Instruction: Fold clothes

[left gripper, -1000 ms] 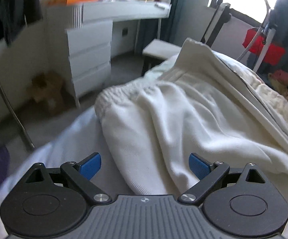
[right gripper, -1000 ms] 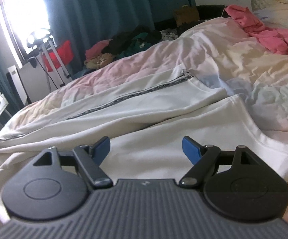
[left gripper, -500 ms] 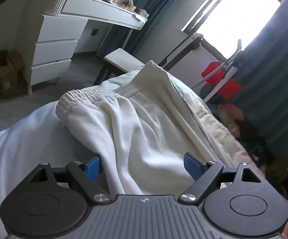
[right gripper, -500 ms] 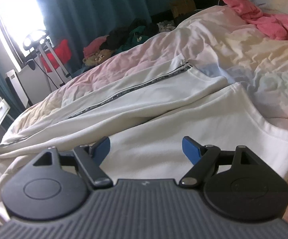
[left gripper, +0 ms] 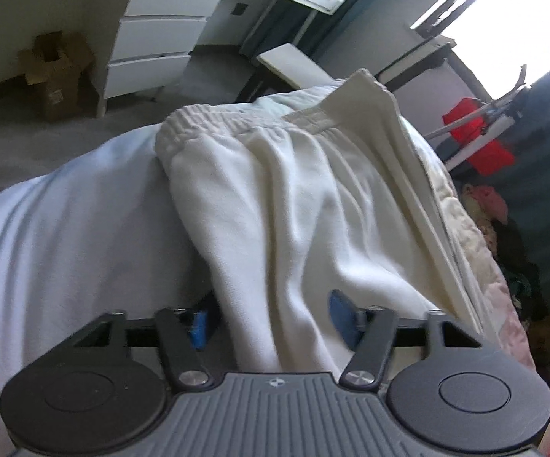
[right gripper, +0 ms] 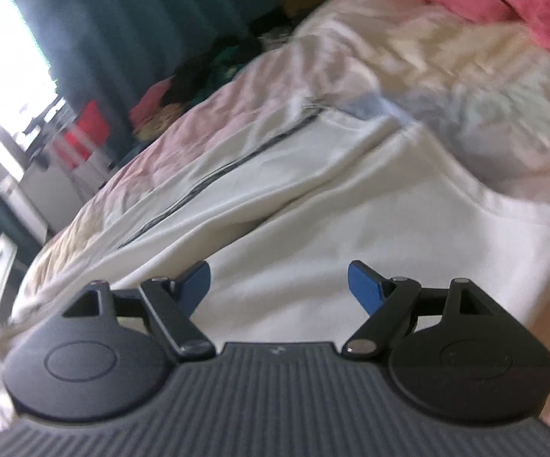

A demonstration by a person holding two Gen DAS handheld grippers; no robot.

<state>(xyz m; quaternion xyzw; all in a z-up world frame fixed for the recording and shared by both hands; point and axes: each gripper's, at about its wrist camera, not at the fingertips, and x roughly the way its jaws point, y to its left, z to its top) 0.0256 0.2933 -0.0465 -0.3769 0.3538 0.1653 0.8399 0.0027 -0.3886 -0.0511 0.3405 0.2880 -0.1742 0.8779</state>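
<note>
A bed (right gripper: 465, 87) carries the white garment (left gripper: 313, 205), spread across the cover with its elastic waistband toward the far edge. The left gripper (left gripper: 271, 321) stands wide open with a fold of the cloth between its jaws, apparently ungripped. The right gripper (right gripper: 279, 285), equally spread and holding nothing, sits just above the garment's flat panel; that view is blurred.
</note>
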